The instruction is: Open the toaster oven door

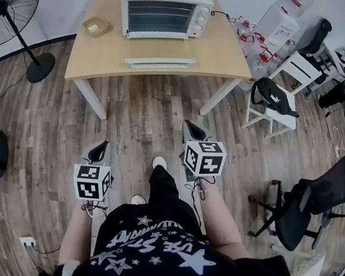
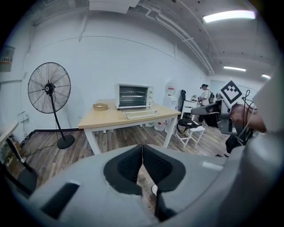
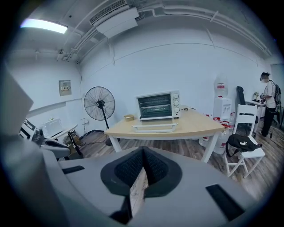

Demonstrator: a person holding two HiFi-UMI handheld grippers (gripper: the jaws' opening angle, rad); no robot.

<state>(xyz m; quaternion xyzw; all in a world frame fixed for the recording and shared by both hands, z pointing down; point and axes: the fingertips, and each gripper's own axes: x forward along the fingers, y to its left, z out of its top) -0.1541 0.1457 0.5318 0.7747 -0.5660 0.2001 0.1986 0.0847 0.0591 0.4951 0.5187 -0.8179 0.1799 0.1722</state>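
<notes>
A white toaster oven [image 1: 166, 8] stands at the back of a light wooden table [image 1: 94, 61], its glass door closed; it also shows in the left gripper view [image 2: 133, 96] and the right gripper view [image 3: 158, 106]. A white tray [image 1: 160, 62] lies on the table in front of it. Both grippers hang well short of the table, over the floor near the person's legs. My left gripper [image 1: 98, 151] is shut, pads meeting with nothing between them [image 2: 142, 150]. My right gripper [image 1: 193, 131] is shut and empty too [image 3: 143, 155].
A small wooden bowl [image 1: 97, 26] sits on the table's left. A standing fan [image 1: 14, 0] is left of the table. A white chair with a black bag [image 1: 273, 97], water bottles [image 1: 261, 35] and office chairs [image 1: 305, 205] are at the right. A person [image 3: 268, 99] stands far right.
</notes>
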